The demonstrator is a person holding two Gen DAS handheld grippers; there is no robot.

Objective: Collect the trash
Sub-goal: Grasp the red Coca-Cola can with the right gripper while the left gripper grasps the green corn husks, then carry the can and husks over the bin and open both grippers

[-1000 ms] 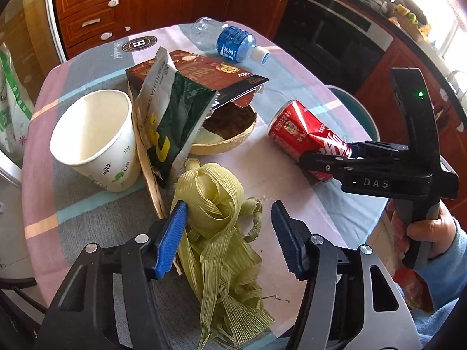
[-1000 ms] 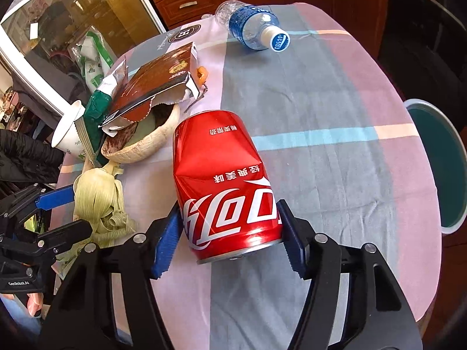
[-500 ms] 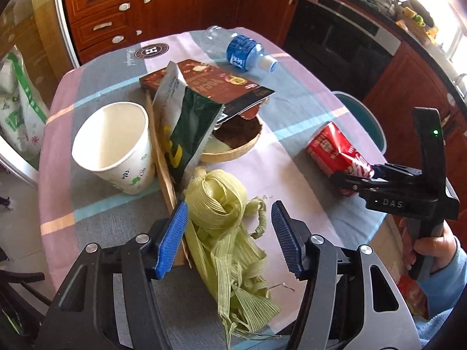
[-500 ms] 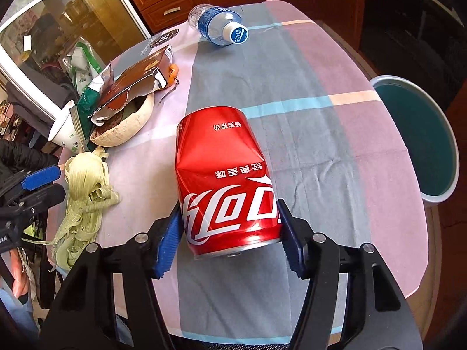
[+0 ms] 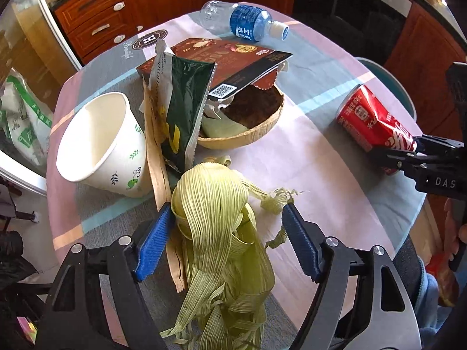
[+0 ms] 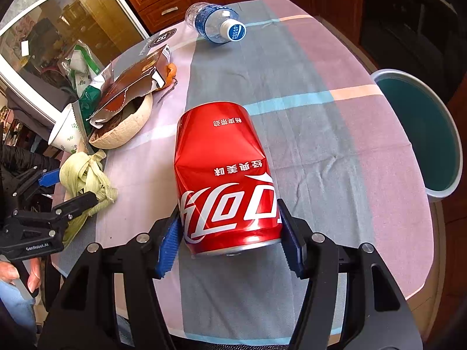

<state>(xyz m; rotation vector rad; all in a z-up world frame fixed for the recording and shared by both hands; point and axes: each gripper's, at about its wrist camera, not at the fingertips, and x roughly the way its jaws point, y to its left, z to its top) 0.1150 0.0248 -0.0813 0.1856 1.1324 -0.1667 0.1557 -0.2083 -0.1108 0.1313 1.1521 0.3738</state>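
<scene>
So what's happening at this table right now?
A person clears trash with two handheld grippers. The right gripper is clamped on a dented red cola can. The left gripper straddles a bundle of corn husks, its jaws just widened, not gripping. A paper cup, wrappers and water bottle remain.

We see a dented red cola can (image 6: 226, 180) lying on its side at centre frame in the right view. Pale green corn husks (image 5: 221, 233) sprawl low in the left view. A tipped paper cup (image 5: 102, 145), snack wrappers (image 5: 186, 110), a coconut shell (image 5: 248, 119) and a clear bottle (image 5: 245, 23) lie beyond.
</scene>
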